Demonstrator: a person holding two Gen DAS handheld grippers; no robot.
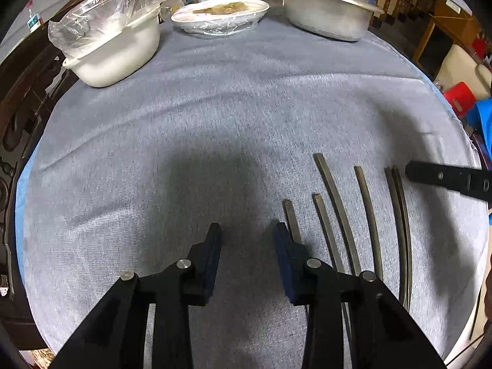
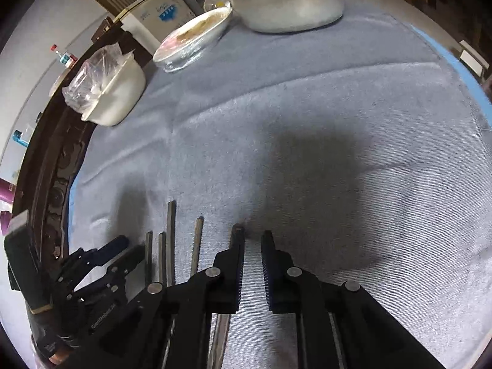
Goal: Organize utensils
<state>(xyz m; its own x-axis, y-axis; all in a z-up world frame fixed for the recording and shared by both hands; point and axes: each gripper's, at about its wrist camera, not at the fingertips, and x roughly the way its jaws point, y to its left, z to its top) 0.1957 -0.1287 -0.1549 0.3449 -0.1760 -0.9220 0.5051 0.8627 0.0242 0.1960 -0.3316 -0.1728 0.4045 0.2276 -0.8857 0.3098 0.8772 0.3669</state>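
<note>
The left fingers stand apart over bare cloth at lower centre of the left view, gripping nothing, with the chopsticks lying side by side just to their right on the bench. The right fingers, nearly closed with a narrow empty gap, sit at the pair furthest right in that row, probably to nudge it into line.

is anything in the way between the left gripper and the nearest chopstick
Nothing visible. The left gripper hangs over bare grey cloth, and the nearest chopstick lies right beside its right finger. No other thing lies between them; nothing sits between the open jaws.
</note>
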